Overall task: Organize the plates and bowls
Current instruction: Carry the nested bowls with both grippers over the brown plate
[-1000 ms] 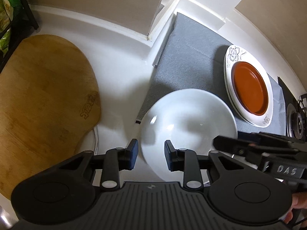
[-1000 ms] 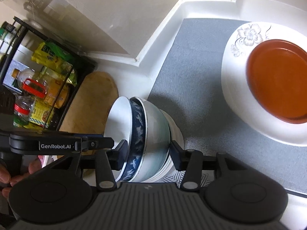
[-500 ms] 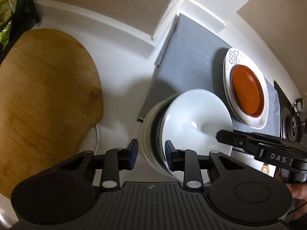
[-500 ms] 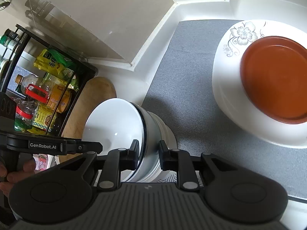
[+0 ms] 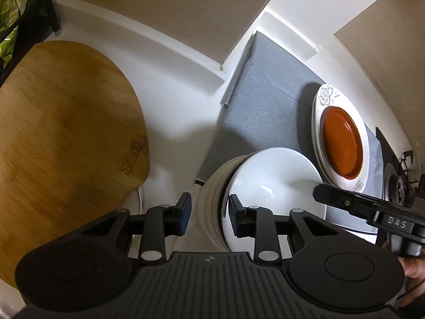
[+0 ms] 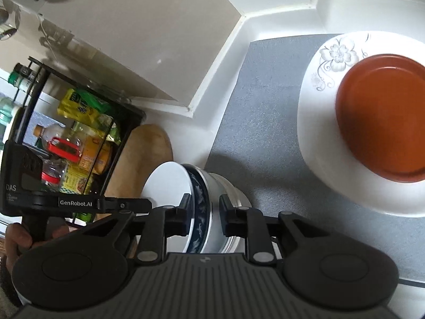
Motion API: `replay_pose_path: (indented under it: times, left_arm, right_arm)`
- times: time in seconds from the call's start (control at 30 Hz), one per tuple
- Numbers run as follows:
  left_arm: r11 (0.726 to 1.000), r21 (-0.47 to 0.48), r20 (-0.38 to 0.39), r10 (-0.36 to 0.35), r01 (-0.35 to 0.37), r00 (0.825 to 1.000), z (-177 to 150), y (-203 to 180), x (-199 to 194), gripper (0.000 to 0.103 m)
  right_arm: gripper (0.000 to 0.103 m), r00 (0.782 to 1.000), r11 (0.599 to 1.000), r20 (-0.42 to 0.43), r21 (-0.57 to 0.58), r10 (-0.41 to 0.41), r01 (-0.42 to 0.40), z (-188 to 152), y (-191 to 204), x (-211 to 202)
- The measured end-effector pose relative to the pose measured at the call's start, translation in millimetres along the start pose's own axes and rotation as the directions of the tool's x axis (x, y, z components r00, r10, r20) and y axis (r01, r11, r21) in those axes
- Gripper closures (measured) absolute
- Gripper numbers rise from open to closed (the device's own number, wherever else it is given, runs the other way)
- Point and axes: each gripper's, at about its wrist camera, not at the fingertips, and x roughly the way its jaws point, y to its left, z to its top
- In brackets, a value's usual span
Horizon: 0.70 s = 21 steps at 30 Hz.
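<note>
A stack of nested bowls point(image 5: 265, 186) is held between both grippers above the edge of the grey mat point(image 5: 265, 93). The top bowl is white inside; a blue-patterned bowl point(image 6: 200, 212) sits under it, with white bowls below. My left gripper point(image 5: 208, 212) straddles the stack's rim on its left side, jaws apart around the rims. My right gripper point(image 6: 204, 216) is closed on the rims from the other side. A brown plate point(image 6: 382, 122) lies on a white flowered plate point(image 6: 326, 61) on the mat at the right.
A wooden cutting board point(image 5: 61, 138) lies on the white counter at the left. A black rack point(image 6: 69, 138) with bottles and packets stands beyond it. A stove burner point(image 5: 398, 183) is at the far right. Walls close in behind.
The bowl stack has risen with both grippers. The right gripper's jaws have opened a little around the rims, and the blue-patterned bowl shows again.
</note>
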Motion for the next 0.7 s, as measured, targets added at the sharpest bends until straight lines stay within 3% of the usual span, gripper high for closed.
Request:
replay_pose_path:
  times: [0.13,0.47,0.7]
  left_arm:
    - [1.000,0.001,0.002,-0.022,0.022,1.000,0,-1,-4,0.070]
    - [1.000,0.006,-0.002,-0.018,0.018,1.000,0,-3,-2,0.070]
    - [0.999,-0.033,-0.051,-0.027,0.025,0.998,-4,8,18,0.070]
  right_arm:
    - [0.089,1.000,1.000,-0.005,0.029,0.010,-0.010,0,-7,2]
    - [0.089,0.999,0.997,0.000,0.069,0.033,-0.033,-3,-15,4]
    - [0.078,1.000,1.000,-0.014,0.024,0.007,-0.006,-3,-3,4]
